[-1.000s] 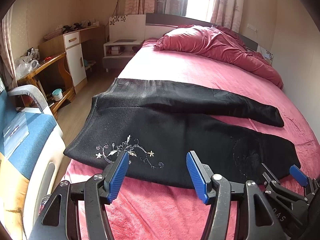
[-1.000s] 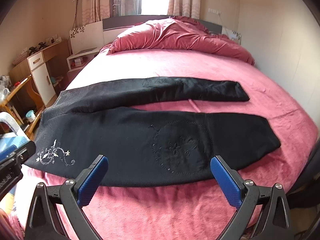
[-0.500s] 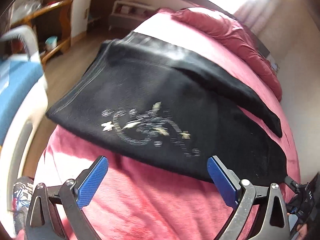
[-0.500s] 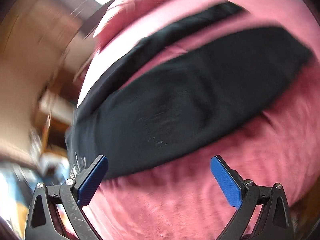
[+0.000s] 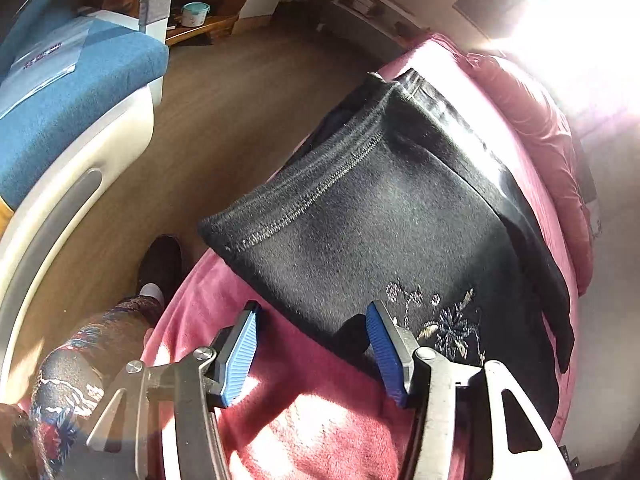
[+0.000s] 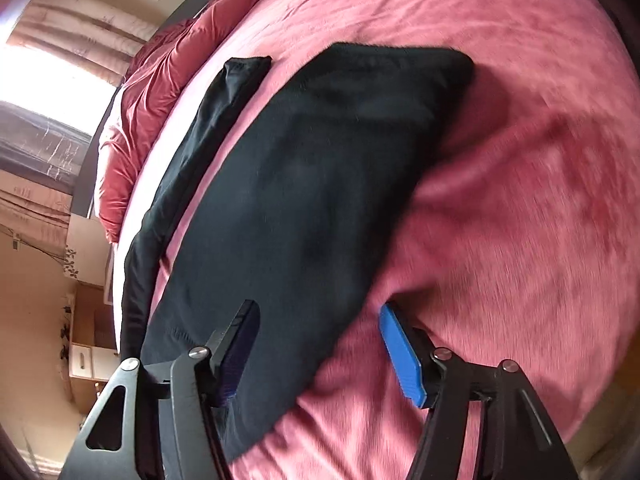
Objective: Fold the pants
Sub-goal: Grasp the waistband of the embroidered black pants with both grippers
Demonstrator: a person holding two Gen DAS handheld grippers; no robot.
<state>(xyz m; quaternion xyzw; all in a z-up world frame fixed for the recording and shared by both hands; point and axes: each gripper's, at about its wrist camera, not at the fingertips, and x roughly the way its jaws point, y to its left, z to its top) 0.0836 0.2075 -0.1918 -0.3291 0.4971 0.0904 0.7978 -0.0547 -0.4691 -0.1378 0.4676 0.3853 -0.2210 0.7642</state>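
Black pants with pale flower embroidery lie flat on a pink bedspread, legs spread apart. My left gripper is open, low over the near edge of the pants beside the waistband corner, one blue pad on each side of that edge. In the right wrist view the near pant leg runs away from me, the far leg beyond it. My right gripper is open and straddles the near leg's edge, close to the cloth.
A blue and white chair stands on the wooden floor left of the bed. A person's patterned trouser leg and black shoe are at the bed's edge. A bunched pink duvet lies at the headboard.
Both grippers have dropped and tilted toward the near edge of the pants. The left jaws are narrower than half a second ago; the right jaws have also narrowed.
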